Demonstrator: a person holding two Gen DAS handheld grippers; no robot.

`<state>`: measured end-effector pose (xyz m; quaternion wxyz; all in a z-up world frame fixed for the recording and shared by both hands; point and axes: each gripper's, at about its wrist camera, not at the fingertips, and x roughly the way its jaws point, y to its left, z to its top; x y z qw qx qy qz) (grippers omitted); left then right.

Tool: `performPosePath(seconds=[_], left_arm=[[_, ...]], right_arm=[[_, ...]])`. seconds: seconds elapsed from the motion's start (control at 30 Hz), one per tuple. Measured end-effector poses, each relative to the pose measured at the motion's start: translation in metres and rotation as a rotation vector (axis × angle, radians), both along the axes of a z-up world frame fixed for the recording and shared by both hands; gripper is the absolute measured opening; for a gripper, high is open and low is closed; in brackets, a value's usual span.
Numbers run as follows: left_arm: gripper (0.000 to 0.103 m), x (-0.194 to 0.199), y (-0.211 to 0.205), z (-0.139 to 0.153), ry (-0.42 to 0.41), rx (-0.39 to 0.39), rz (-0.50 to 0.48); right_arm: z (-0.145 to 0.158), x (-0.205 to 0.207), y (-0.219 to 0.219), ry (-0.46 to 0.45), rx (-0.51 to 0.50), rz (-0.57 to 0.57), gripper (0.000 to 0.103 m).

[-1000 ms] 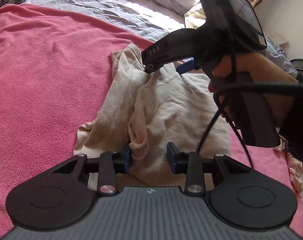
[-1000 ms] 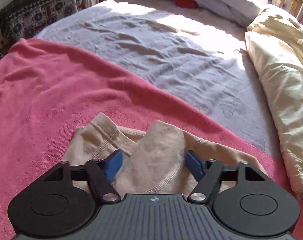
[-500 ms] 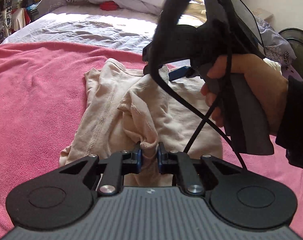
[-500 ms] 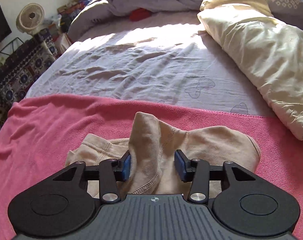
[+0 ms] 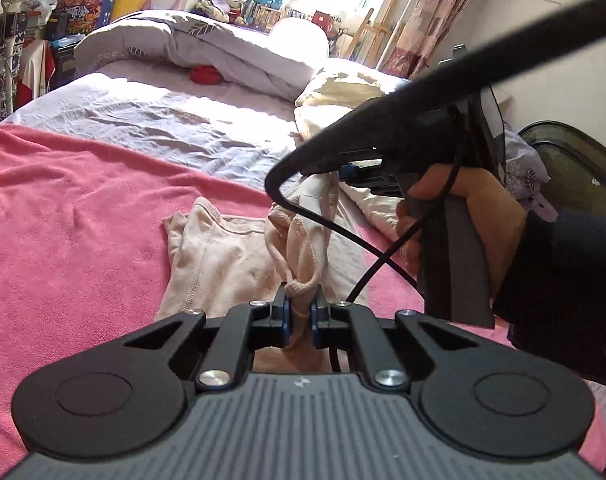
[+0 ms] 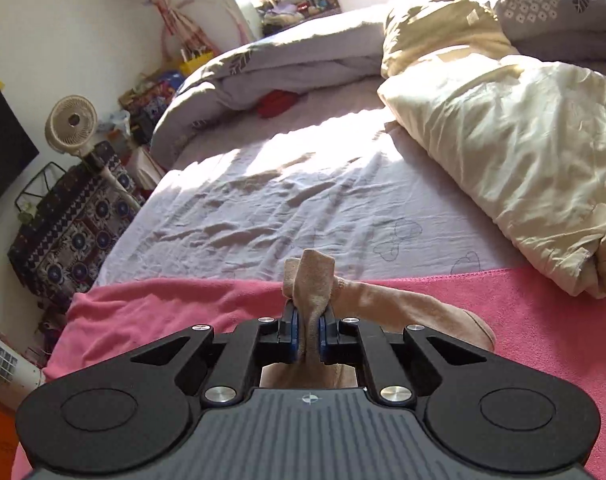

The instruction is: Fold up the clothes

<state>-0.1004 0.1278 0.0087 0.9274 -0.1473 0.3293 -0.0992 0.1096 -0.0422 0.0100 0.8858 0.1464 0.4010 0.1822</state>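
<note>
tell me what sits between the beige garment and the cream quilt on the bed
In the right wrist view, only a bare strip of pink towel separates the beige garment from the cream quilt; nothing else lies there.

Beige garment (image 5: pixel 219 256), crumpled, near the right edge of the pink towel (image 5: pixel 63 216); two bunched parts lifted, the rest lying flat.

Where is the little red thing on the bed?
In the left wrist view, the red thing lies far back on the pale sheet, against the rolled grey duvet.
</note>
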Motion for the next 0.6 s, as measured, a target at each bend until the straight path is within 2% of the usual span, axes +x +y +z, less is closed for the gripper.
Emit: performPosePath(seconds=[0.1, 0.17, 0.27, 0.33, 0.37, 0.4, 0.43, 0.47, 0.53, 0.6], left_arm=[[0.006, -0.007, 0.009, 0.003, 0.018, 0.023, 0.048], [0.006, -0.005, 0.025, -0.012, 0.091, 0.043, 0.114], [0.007, -0.001, 0.046, -0.042, 0.213, 0.048, 0.196], [0.012, -0.007, 0.059, -0.051, 0.248, 0.034, 0.236], [0.017, -0.010, 0.065, -0.055, 0.262, 0.027, 0.254], [0.021, -0.015, 0.069, -0.054, 0.261, 0.024, 0.261], [0.021, -0.021, 0.071, -0.052, 0.260, 0.035, 0.273], [0.019, -0.023, 0.072, -0.051, 0.264, 0.056, 0.284], [0.018, -0.033, 0.075, -0.048, 0.281, 0.113, 0.304], [0.018, -0.037, 0.082, -0.041, 0.271, 0.127, 0.310]], right_arm=[[-0.001, 0.000, 0.034, 0.003, -0.008, 0.087, 0.011], [-0.014, 0.002, 0.060, 0.017, -0.031, 0.140, 0.014], [-0.049, 0.009, 0.095, 0.124, -0.097, 0.206, 0.021], [-0.055, 0.008, 0.101, 0.150, -0.109, 0.214, 0.025], [-0.050, 0.004, 0.096, 0.126, -0.090, 0.211, 0.037], [-0.043, -0.001, 0.089, 0.096, -0.064, 0.210, 0.057], [-0.035, -0.007, 0.080, 0.061, -0.045, 0.205, 0.065], [-0.025, -0.014, 0.068, 0.024, -0.032, 0.196, 0.067], [-0.010, -0.028, 0.049, -0.034, -0.042, 0.211, 0.067], [-0.002, -0.047, 0.036, -0.076, -0.094, 0.266, 0.058]])
